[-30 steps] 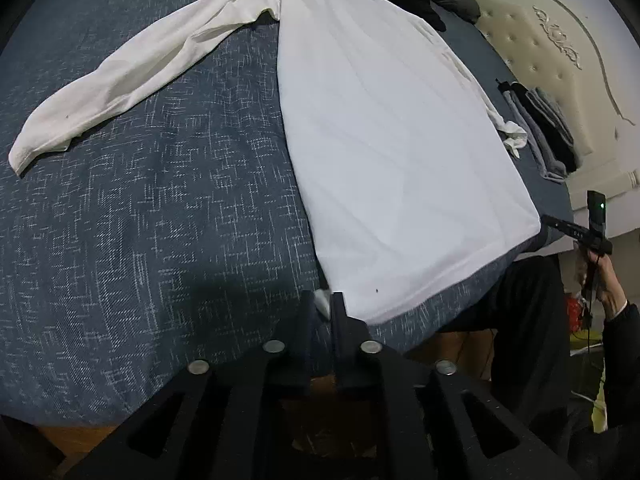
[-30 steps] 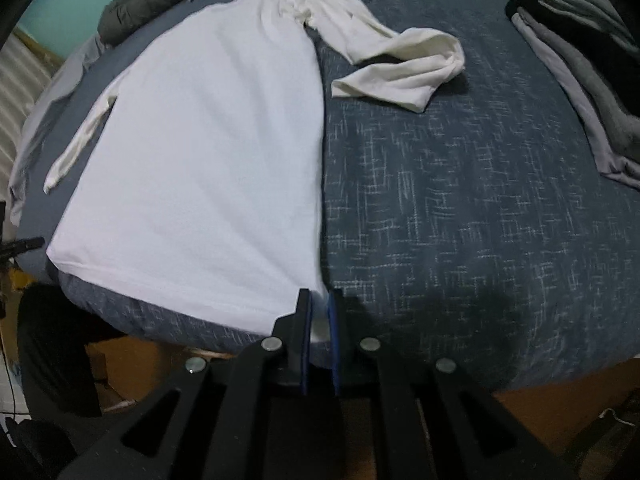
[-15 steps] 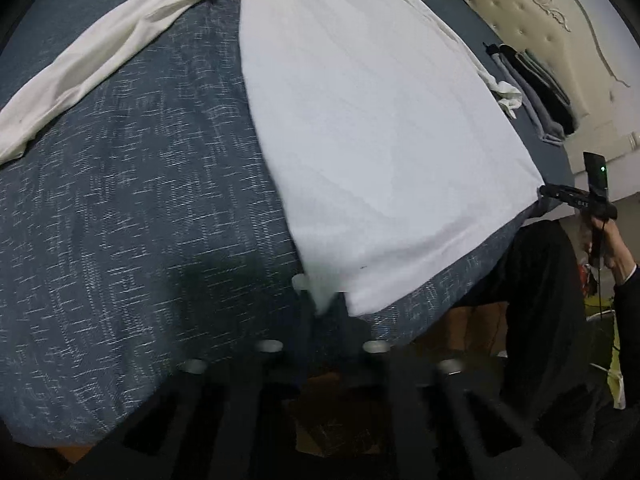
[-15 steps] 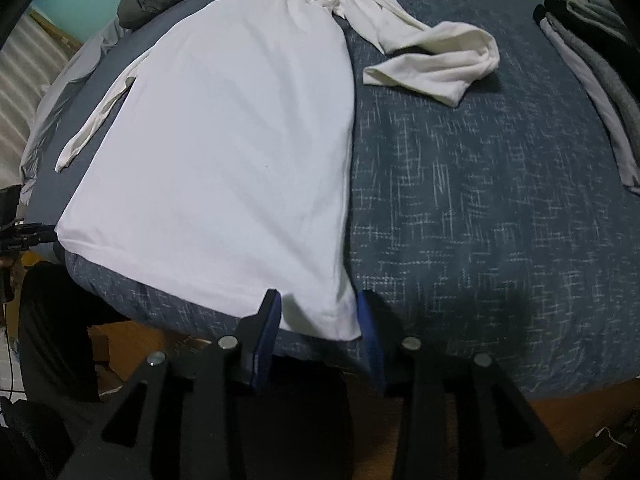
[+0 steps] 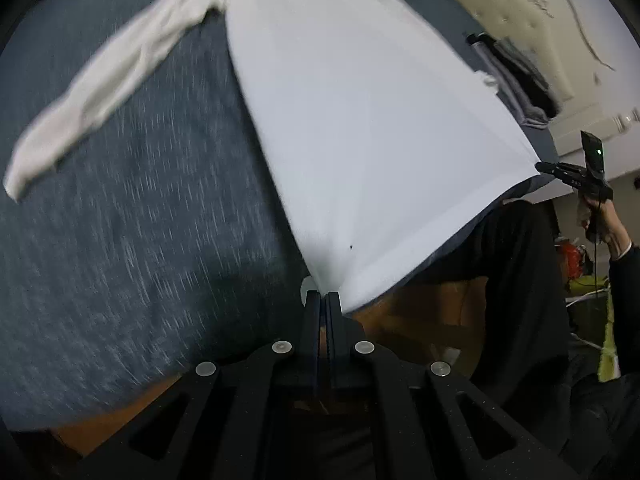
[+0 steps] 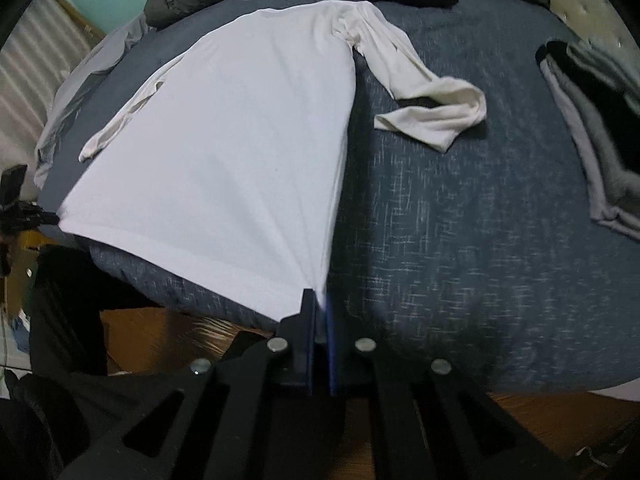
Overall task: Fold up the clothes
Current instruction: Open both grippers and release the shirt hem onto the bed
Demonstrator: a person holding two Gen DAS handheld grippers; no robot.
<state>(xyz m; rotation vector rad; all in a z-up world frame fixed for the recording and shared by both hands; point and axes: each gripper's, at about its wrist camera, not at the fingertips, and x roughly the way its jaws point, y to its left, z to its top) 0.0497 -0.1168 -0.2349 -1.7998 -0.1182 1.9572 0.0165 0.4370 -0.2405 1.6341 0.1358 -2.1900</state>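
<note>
Left gripper (image 5: 323,296) clamped on one hem corner of white shirt (image 5: 360,120), spread flat over blue bedspread (image 5: 140,220); right gripper (image 6: 318,300) pinching opposite corner. Thin bites: likely to slip free if lifted unevenly, dragging crumpled right sleeve (image 6: 432,108) askew.

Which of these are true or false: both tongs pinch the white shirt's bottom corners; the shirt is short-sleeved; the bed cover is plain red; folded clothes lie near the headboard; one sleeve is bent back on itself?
1. Both the left tongs and the right tongs pinch a bottom corner of the white shirt. True.
2. The shirt is short-sleeved. False: its sleeves are long.
3. The bed cover is plain red. False: it is dark blue with pale flecks.
4. Folded clothes lie near the headboard. True.
5. One sleeve is bent back on itself. True.
</note>
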